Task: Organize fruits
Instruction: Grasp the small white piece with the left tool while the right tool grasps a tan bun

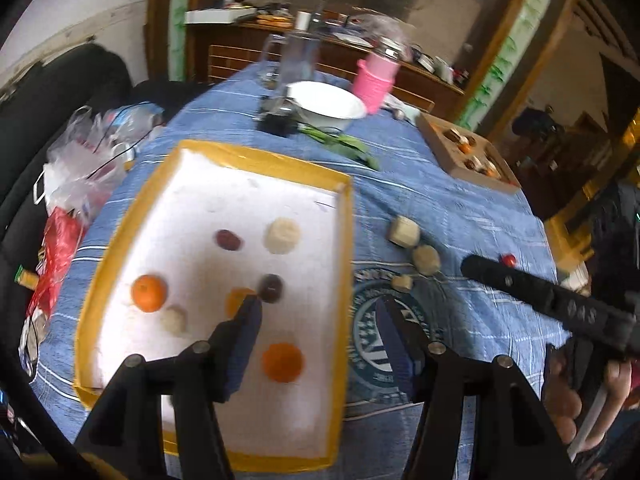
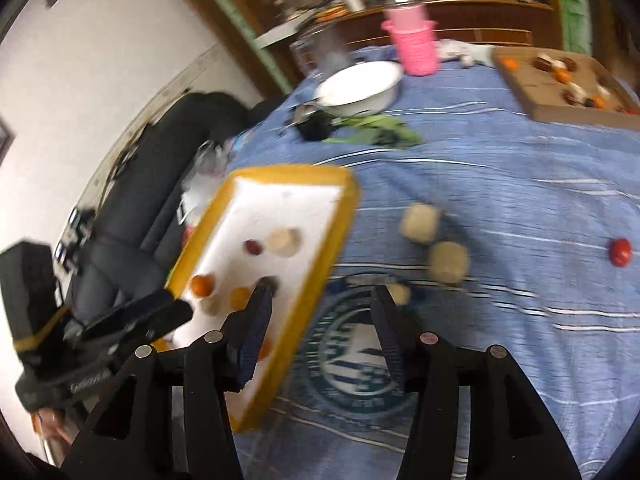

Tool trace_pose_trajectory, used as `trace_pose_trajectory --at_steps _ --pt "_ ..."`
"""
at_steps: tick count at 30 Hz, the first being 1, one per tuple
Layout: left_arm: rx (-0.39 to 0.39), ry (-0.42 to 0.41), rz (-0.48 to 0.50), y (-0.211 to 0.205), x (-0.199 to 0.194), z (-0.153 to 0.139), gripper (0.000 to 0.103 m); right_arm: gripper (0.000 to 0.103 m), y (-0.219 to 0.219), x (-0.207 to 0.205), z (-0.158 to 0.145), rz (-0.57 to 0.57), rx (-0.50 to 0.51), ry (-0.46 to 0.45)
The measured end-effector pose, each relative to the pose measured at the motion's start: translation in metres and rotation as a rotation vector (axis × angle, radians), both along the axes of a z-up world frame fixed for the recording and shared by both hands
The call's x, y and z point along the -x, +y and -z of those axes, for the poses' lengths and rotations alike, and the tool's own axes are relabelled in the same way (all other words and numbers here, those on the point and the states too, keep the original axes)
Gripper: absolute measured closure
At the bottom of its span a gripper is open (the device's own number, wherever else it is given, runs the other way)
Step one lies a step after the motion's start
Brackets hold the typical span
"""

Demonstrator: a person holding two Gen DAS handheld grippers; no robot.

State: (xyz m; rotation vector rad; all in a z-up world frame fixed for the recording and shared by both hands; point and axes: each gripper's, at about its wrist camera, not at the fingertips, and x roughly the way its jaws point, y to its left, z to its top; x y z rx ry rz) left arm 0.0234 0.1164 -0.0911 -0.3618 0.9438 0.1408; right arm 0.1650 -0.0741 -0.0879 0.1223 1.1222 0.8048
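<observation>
A white tray with a yellow rim [image 1: 345, 240] lies on the blue cloth and holds oranges [image 1: 149, 293], dark plums [image 1: 228, 239] and pale round pieces [image 1: 282, 235]. My left gripper [image 1: 320, 308] hangs open and empty over the tray's right rim; its left finger hides part of one orange [image 1: 236, 300]. My right gripper [image 2: 320, 296] is open and empty too, above the tray rim [image 2: 340, 232] and the cloth's round emblem [image 2: 348, 352]. On the cloth to the right lie three pale pieces [image 2: 420, 224] and a small red fruit [image 2: 620, 252].
A cardboard tray [image 2: 540, 96] with more fruit sits at the back right. A white bowl [image 2: 360, 82], a pink cup [image 2: 414, 46], a clear jug [image 1: 298, 60] and green leaves [image 2: 376, 126] stand at the back. Plastic bags [image 1: 80, 168] crowd the table's left edge.
</observation>
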Motion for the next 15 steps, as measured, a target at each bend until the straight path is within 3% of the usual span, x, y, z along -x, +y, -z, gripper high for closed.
trace_pose_trajectory --at_steps 8,15 --pt "-0.042 0.030 0.077 -0.045 -0.016 0.007 0.041 0.053 -0.039 -0.025 0.011 0.084 -0.014 0.029" --pt "-0.072 0.057 0.106 -0.069 -0.029 0.015 0.041 0.053 -0.044 -0.041 0.020 0.097 -0.017 0.042"
